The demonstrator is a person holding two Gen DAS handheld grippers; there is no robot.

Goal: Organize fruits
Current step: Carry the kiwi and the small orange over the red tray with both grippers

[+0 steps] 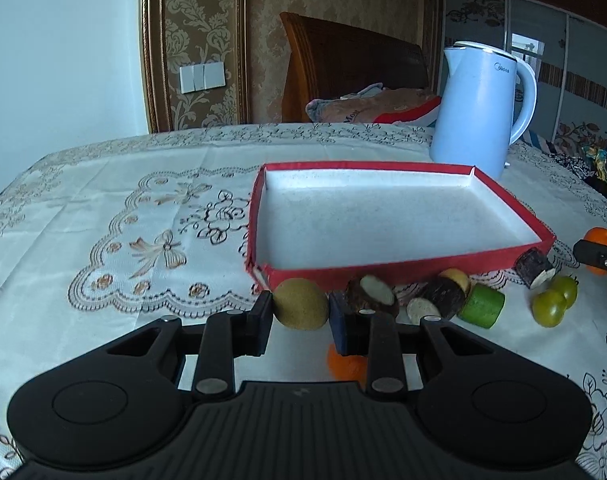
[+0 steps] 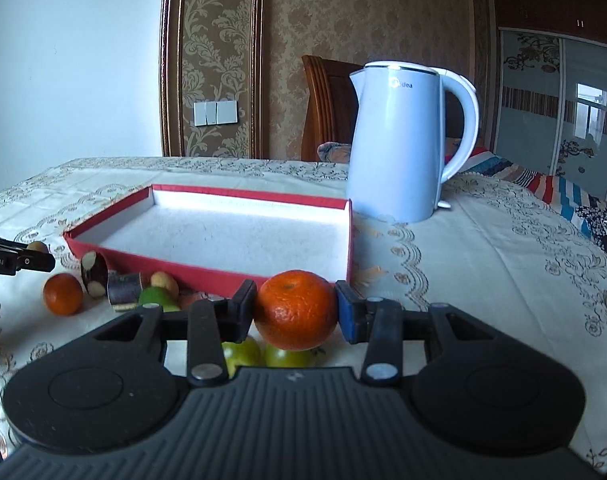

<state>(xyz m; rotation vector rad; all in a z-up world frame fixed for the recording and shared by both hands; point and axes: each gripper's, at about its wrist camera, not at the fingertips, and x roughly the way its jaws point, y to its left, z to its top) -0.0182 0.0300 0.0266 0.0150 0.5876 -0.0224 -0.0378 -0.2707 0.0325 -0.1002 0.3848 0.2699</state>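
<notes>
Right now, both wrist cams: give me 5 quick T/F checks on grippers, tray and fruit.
1. The right gripper is shut on an orange. True.
2. The tray already holds fruit. False: its white inside is bare; the fruit lies on the cloth in front of it.
3. The left gripper has a kiwi between its fingers. True; whether the pads press it cannot be told.
4. The kettle stands inside the tray. False: it stands on the cloth behind the tray's far right corner.
5. Two green fruits lie under the right gripper. True.
</notes>
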